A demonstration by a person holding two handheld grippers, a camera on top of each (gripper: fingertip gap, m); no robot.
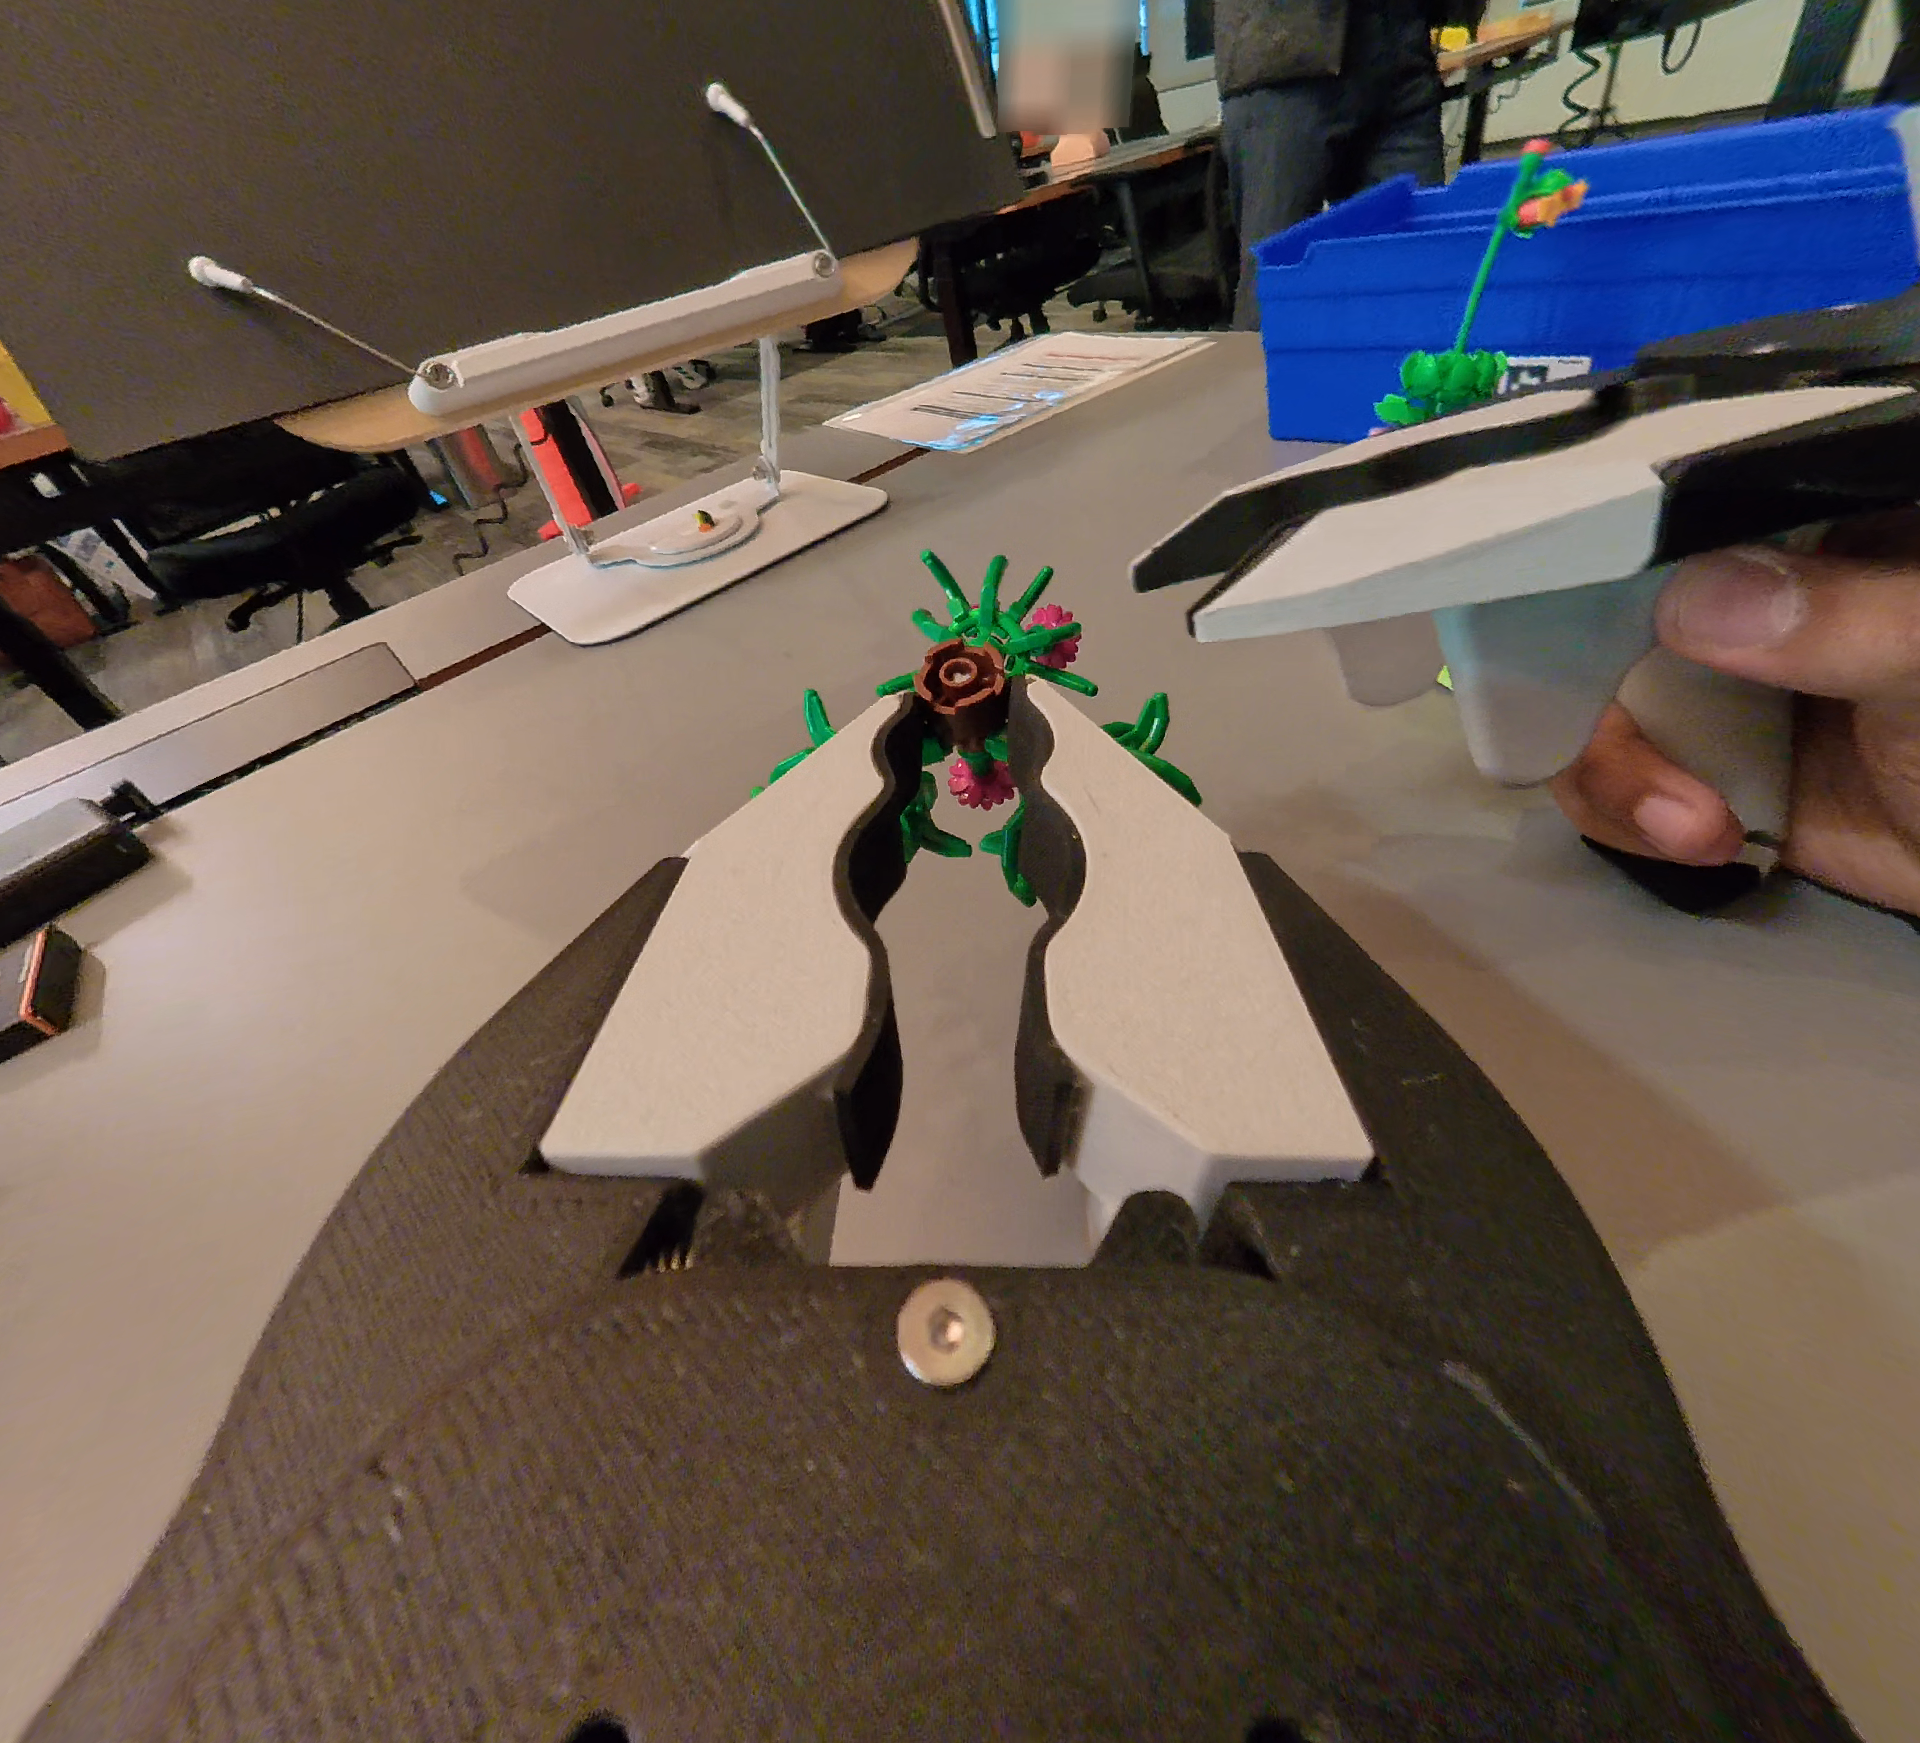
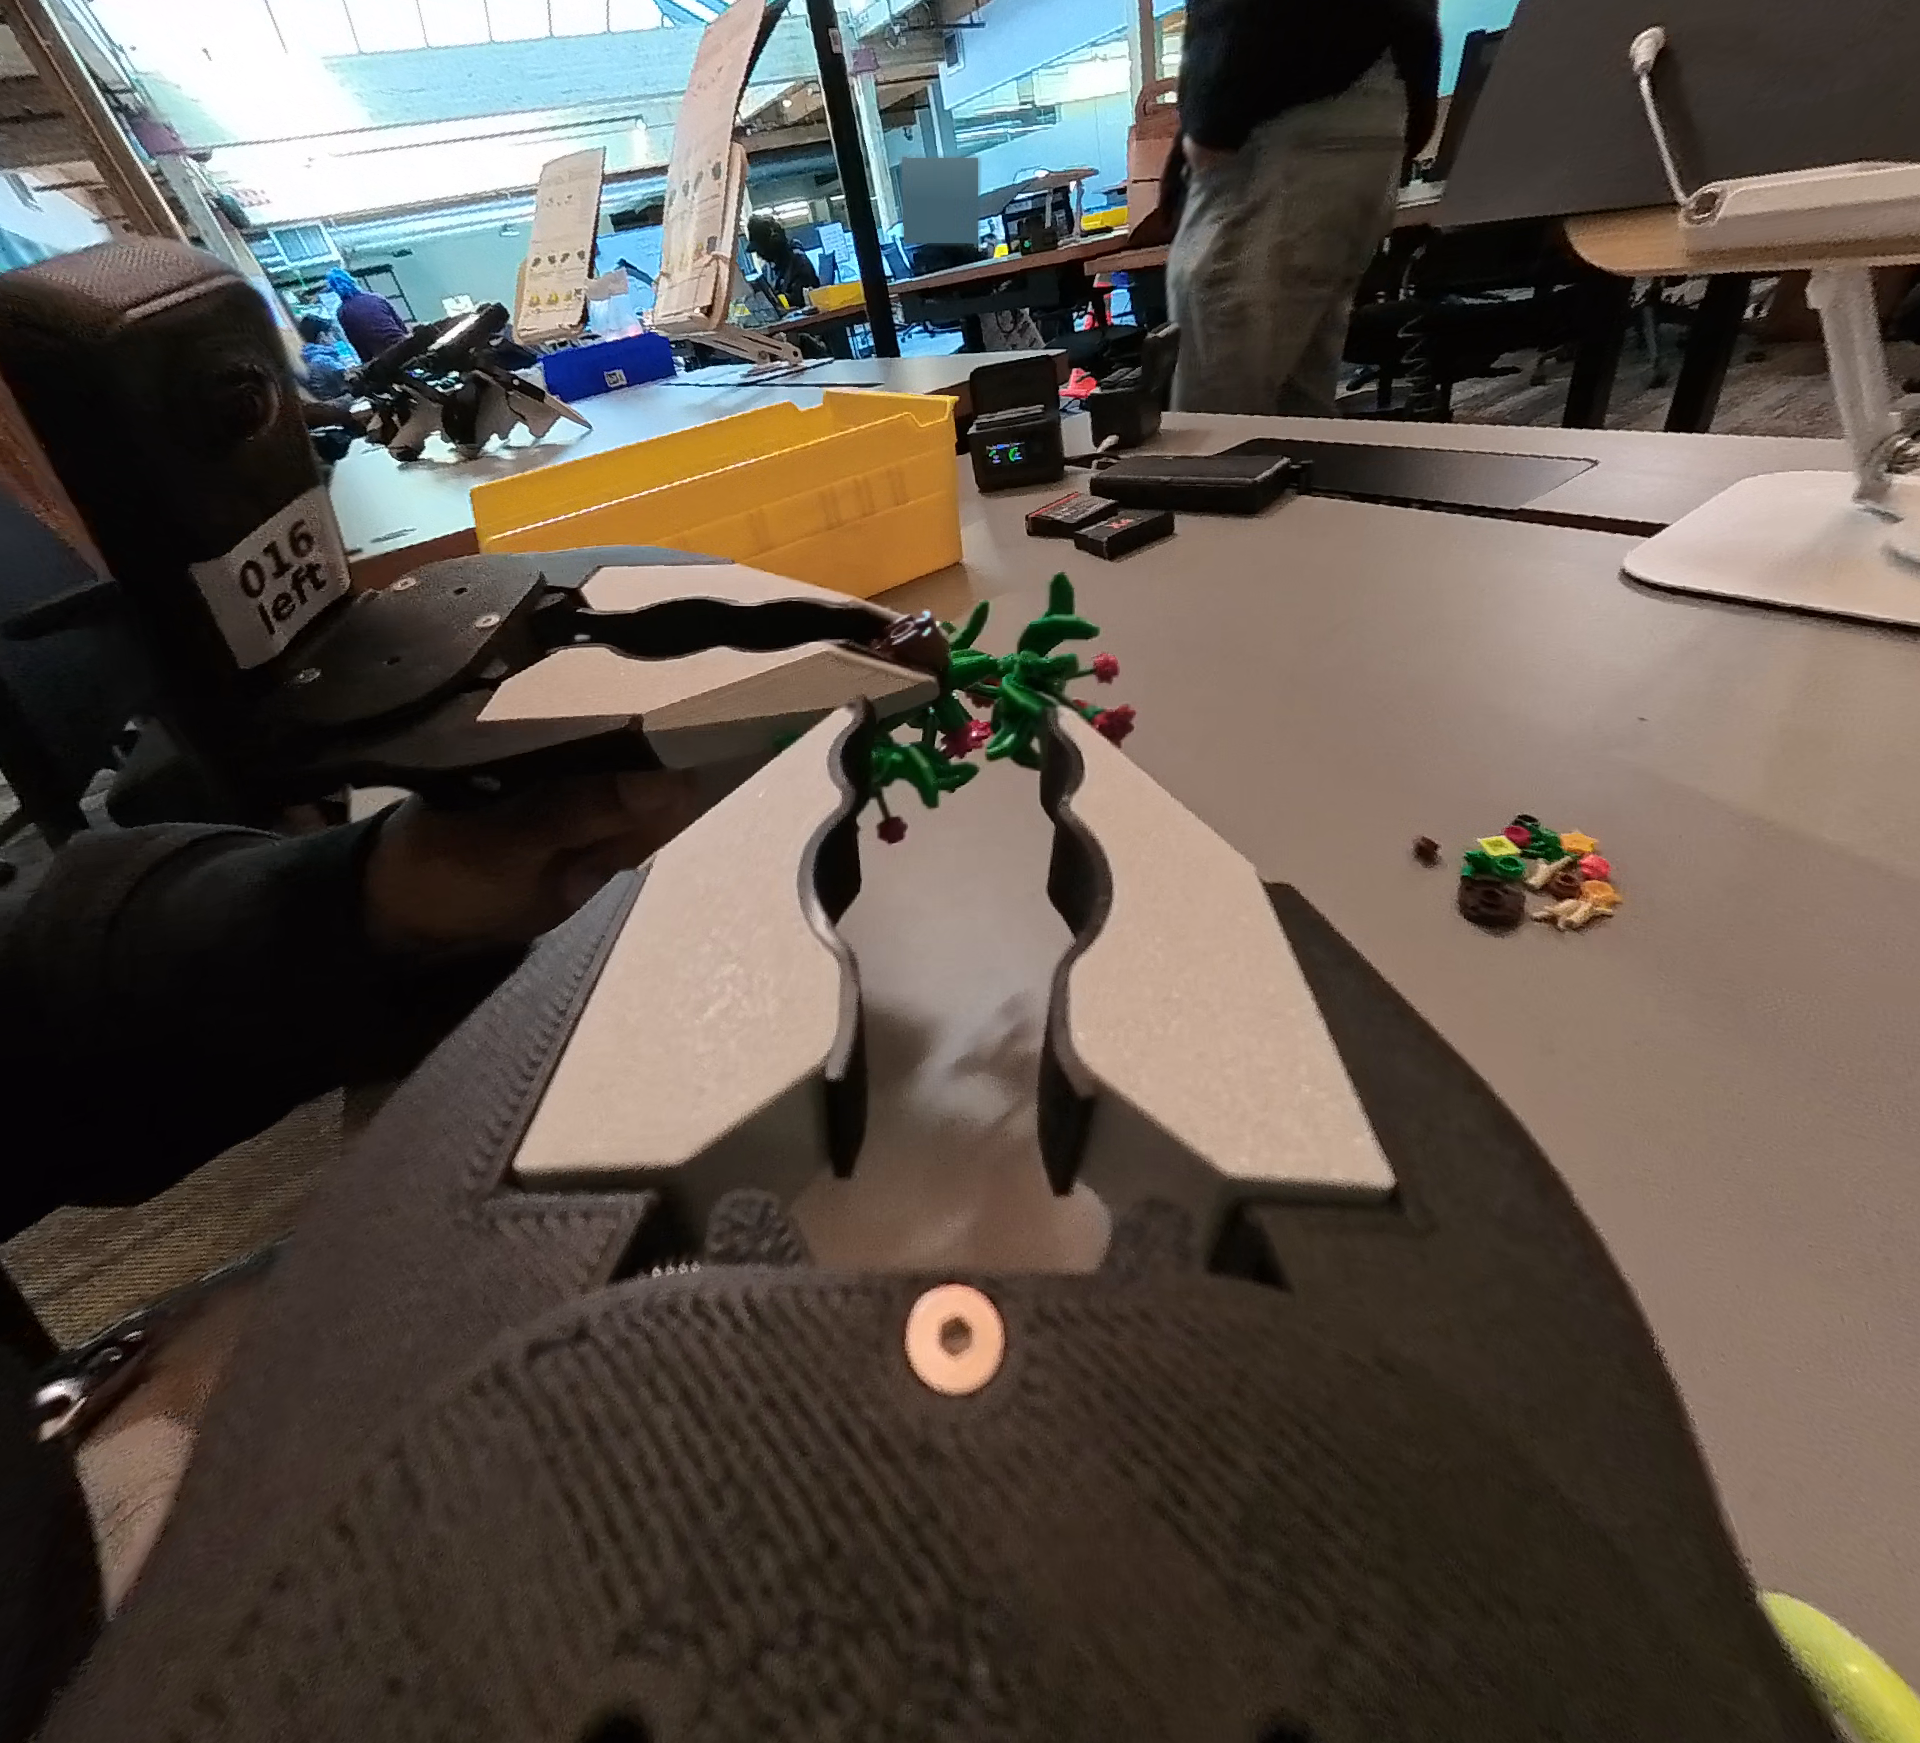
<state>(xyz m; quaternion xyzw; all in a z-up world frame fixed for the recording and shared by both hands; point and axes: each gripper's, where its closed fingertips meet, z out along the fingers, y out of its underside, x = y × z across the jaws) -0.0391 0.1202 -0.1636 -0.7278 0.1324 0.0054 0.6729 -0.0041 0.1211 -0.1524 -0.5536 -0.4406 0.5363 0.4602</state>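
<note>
Green, magenta and brown against grey

The toy plant sprig (image 1: pixel 987 706) has green leaves, magenta blossoms and a brown round stud; both the left gripper (image 1: pixel 961 706) and the right gripper (image 2: pixel 951 737) have pale grey fingers on ribbed black bodies. The table (image 1: pixel 312 914) is flat grey, one bin (image 1: pixel 1662 270) bright blue, another bin (image 2: pixel 727 488) yellow, and the loose toy pieces (image 2: pixel 1527 872) mix green, orange, yellow, pink and brown.

Grey table (image 2: pixel 1558 654) bears yellow bin (image 2: pixel 727 498), brick pile (image 2: pixel 1527 872).
</note>
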